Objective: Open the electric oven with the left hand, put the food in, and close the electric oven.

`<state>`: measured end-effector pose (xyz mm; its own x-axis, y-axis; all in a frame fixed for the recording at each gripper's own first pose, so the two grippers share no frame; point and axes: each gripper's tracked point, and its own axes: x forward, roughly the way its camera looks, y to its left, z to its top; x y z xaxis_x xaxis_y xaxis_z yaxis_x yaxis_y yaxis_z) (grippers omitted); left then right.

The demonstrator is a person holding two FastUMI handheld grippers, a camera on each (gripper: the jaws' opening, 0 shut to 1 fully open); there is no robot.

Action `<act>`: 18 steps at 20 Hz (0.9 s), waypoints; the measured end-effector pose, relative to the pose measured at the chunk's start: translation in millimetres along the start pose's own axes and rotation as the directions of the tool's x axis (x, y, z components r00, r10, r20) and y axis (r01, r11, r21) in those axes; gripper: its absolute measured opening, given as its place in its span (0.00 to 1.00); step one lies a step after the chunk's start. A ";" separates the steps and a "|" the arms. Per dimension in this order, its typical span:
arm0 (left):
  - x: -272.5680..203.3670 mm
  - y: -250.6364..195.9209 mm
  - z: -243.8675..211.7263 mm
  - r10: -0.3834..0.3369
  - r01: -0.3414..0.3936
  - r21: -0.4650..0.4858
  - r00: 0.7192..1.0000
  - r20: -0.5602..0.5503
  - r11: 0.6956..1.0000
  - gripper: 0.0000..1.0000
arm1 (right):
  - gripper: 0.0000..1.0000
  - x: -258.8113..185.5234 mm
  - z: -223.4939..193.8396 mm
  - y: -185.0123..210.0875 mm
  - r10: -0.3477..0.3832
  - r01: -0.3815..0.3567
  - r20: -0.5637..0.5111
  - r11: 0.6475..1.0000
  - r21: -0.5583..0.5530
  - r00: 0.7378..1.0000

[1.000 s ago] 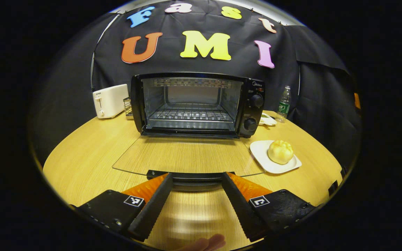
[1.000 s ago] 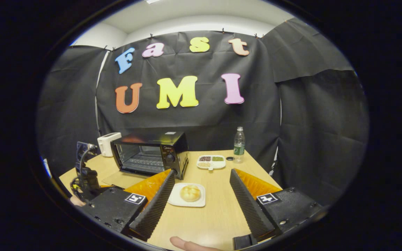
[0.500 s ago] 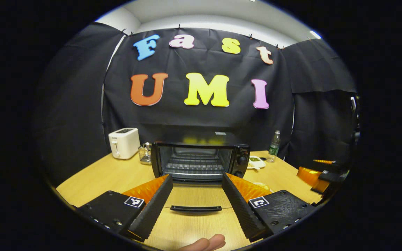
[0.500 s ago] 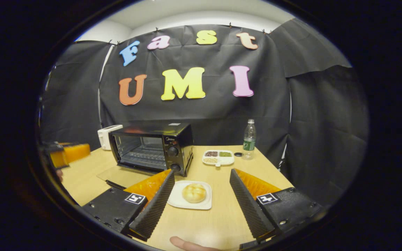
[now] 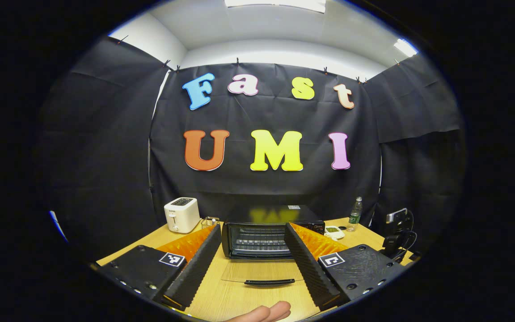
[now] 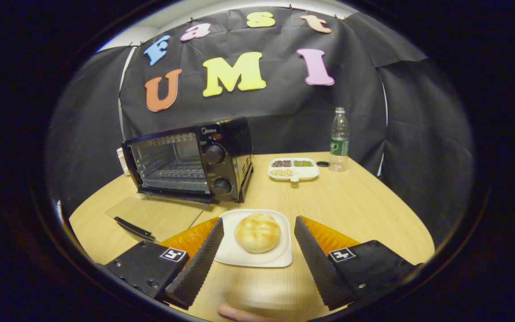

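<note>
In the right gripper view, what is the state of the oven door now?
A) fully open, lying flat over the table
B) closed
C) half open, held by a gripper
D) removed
A: the glass oven door lies folded down flat in front of the oven, its cavity and rack exposed, with no gripper touching it.

Left claw (image 5: pixel 251 264) gapes wide before the oven (image 5: pixel 272 232), door (image 5: pixel 266 273) down.

one oven (image 6: pixel 190 158), one bun (image 6: pixel 257 232), one bottle (image 6: pixel 339 139)
</note>
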<state>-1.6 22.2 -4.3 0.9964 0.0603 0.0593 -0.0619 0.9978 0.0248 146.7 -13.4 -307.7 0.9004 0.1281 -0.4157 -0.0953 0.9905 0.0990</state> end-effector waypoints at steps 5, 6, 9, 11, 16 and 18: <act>-13.2 -10.6 16.4 -0.045 0.046 -0.011 0.998 0.040 0.999 0.93 | 1.00 32.1 -12.9 4.6 0.003 -0.005 -0.080 1.000 -0.023 0.997; -14.2 -15.4 18.0 -0.066 0.067 -0.017 0.997 0.046 0.998 0.93 | 1.00 37.6 -17.0 4.4 -0.002 -0.001 -0.096 1.000 -0.026 0.995; -13.7 -12.9 15.8 -0.066 0.066 -0.001 0.997 0.049 0.998 0.93 | 0.99 51.9 -29.5 2.4 -0.031 0.026 -0.156 0.999 -0.029 0.987; -12.7 -11.6 6.0 -0.061 0.061 0.003 0.998 0.025 0.998 0.93 | 0.99 55.1 -28.8 2.6 -0.045 0.040 -0.167 0.999 -0.032 0.985; -15.7 -10.3 0.0 -0.077 0.077 -0.004 0.997 0.011 0.997 0.93 | 0.92 54.2 -29.9 10.2 -0.028 0.024 -0.176 0.999 -0.023 0.984; -19.0 -8.1 -0.9 -0.075 0.075 -0.001 0.997 0.007 0.997 0.93 | 0.90 47.3 -23.2 16.1 -0.015 0.011 -0.161 1.000 -0.027 0.987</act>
<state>-20.0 13.0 -6.5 0.9978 -0.0147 0.0640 0.0129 0.9995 0.0277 177.9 9.8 -346.7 0.8214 0.1196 -0.5577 -0.0969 0.9928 0.0702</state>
